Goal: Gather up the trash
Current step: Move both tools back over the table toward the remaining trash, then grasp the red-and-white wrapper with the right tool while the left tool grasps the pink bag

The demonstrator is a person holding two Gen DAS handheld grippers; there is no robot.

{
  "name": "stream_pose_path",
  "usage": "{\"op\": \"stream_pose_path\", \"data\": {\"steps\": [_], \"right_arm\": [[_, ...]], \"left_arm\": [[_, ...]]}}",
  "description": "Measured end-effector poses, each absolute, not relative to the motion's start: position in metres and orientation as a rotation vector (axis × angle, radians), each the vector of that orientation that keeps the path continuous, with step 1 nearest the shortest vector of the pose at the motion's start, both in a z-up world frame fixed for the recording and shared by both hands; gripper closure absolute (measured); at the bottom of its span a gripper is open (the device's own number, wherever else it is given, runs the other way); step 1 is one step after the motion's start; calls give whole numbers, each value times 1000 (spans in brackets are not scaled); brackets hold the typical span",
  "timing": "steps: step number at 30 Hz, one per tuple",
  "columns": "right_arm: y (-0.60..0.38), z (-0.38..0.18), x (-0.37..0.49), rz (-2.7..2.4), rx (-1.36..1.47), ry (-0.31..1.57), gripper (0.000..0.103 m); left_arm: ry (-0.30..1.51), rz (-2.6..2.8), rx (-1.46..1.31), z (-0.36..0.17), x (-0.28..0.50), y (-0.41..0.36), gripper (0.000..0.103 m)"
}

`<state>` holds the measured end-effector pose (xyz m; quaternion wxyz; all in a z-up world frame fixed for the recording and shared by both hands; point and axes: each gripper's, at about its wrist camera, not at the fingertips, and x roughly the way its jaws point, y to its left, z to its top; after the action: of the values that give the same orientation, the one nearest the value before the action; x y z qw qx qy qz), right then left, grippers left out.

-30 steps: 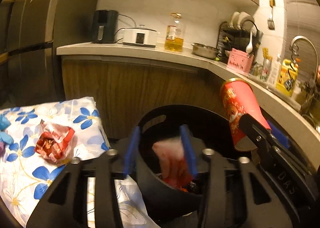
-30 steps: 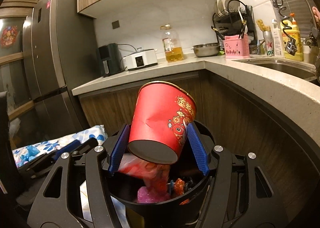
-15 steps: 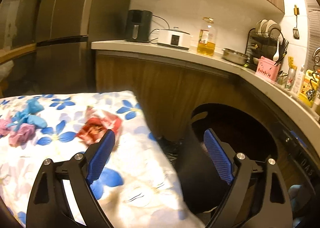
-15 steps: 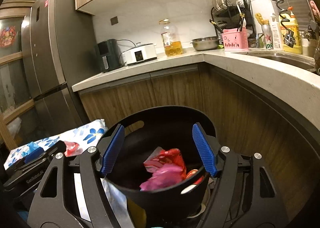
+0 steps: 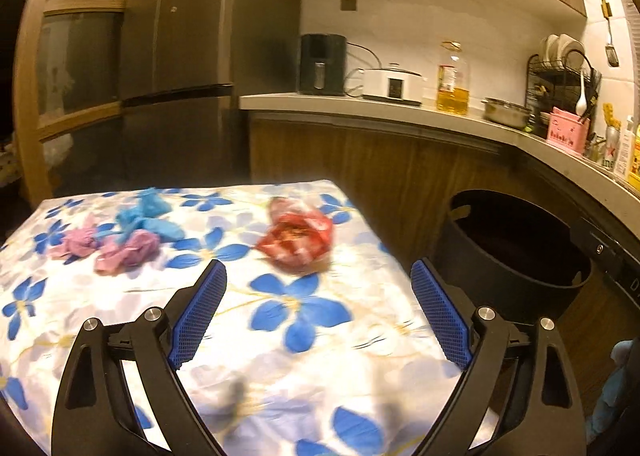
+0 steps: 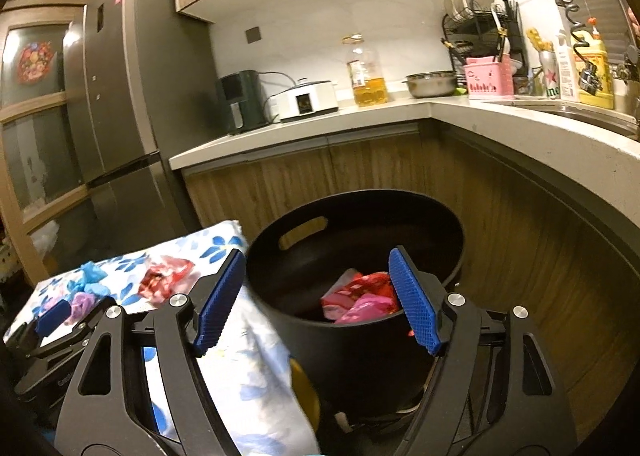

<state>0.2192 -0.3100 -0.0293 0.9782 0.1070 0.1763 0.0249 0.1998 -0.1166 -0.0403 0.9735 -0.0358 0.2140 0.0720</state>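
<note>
1. A crumpled red wrapper [image 5: 295,238], glossy and creased, is seen lying on the flower-printed cloth [image 5: 280,336], towards the cloth's far right corner.
2. Further left on the cloth, soft wads of blue [image 5: 150,216] and pink [image 5: 128,252] material are bunched close together, well apart from the red wrapper.
3. The cloth is white with blue flowers, wrinkled, and is draped over a flat-topped surface; its right edge hangs down just beside the black bin [image 6: 360,240].
4. The bin is round, smooth and matt black, with a slot handle cut near the rim. Red and pink crumpled trash [image 6: 360,298] is seen lying inside it.
5. The left gripper [image 5: 318,316] is held over the near part of the cloth, with its blue ribbed pads spread wide and nothing between them; bare cloth lies between it and the red wrapper.
6. The right gripper [image 6: 316,296] is held above the near rim of the bin. Its jaws are opening, and nothing is gripped between the blue textured pads; only the bin's mouth is seen through the gap.
7. The bin is hemmed in by the wood-grain cabinet front [image 6: 320,176] behind it and the curved stone counter [image 6: 520,128] to its right; a narrow gap is left between bin and cloth.
</note>
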Motion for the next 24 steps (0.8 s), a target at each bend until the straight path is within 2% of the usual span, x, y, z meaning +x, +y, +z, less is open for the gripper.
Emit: {"op": "stream_pose_path", "data": {"steps": [24], "right_arm": [[-193,-45,240,241,137,411,29]], "left_arm": [[436,412,-153,-54,164,10,13]]}}
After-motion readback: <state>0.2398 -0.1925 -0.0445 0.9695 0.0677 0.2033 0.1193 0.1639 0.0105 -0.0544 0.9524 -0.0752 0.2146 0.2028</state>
